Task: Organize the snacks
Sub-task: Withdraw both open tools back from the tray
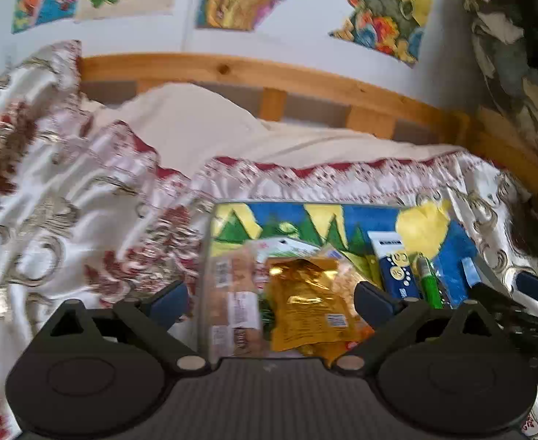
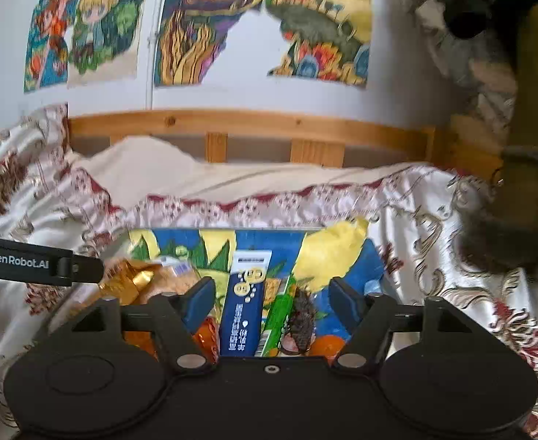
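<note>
Both tongs, left (image 1: 271, 299) and right (image 2: 271, 297), gape empty over snacks (image 1: 305, 304) (apparently boxed).

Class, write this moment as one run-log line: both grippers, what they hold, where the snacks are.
left gripper: open, empty | right gripper: open, empty | gold packet, blue packet: in colourful box on bed

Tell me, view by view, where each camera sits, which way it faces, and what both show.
Left wrist: on the left gripper, angled down across the bed at a shiny gold foil packet; its open fingers and the other gripper's tip show.
Right wrist: on the right gripper, facing a dark blue rectangular packet; its open fingers and the left gripper's black arm show.
Shared: colourful blue-and-yellow tray, wooden bed rail.
</note>
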Tool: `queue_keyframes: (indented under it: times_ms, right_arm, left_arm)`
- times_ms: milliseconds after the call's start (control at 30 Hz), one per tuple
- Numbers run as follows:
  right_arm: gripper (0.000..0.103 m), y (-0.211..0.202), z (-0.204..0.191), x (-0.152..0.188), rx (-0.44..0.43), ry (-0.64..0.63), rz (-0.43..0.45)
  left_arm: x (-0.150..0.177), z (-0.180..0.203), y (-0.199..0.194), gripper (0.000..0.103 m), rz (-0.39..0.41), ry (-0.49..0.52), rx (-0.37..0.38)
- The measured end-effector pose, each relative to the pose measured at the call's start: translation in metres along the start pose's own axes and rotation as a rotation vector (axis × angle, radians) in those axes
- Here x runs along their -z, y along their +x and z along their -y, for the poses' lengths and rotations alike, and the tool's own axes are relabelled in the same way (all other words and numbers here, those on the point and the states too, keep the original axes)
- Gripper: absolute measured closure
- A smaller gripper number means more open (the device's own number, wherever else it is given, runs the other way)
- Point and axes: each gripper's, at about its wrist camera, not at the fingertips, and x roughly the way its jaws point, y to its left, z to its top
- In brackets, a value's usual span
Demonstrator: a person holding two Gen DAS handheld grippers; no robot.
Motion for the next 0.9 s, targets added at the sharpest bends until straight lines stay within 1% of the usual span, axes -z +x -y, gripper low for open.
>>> queue_keyframes:
  times_ms: [67,200,367,567,633,767,900]
  right_arm:
    - [0.025,-0.011,0.002,-0.002,0.006,0.014,0.022]
    - [0.019,-0.033,0.007,-0.003,0.004,0.045,0.039]
    - [0.007,-0.064,0.008,-0.001,-0.004,0.072,0.049]
    - [0.001,-0.105,0.006,0.007,-0.02,0.088,0.051]
    - [0.001,-0.118,0.005,0.01,-0.023,0.092,0.048]
    - [0.001,-0.139,0.004,0.019,-0.035,0.098,0.022]
    - [0.001,-0.157,0.006,0.029,-0.029,0.107,-0.011]
  left_arm:
    - [0.001,-0.003,-0.012,0.001,0.017,-0.005,-0.018]
    - [0.008,-0.006,-0.038,0.001,0.052,-0.003,-0.051]
    - [0.019,-0.009,-0.069,0.001,0.048,0.03,-0.063]
    - [0.033,-0.015,-0.112,0.001,0.073,0.011,-0.099]
    - [0.038,-0.014,-0.125,0.001,0.081,0.007,-0.11]
    - [0.052,-0.01,-0.148,0.001,0.071,0.02,-0.136]
    - [0.065,-0.009,-0.169,0.001,0.07,0.01,-0.137]
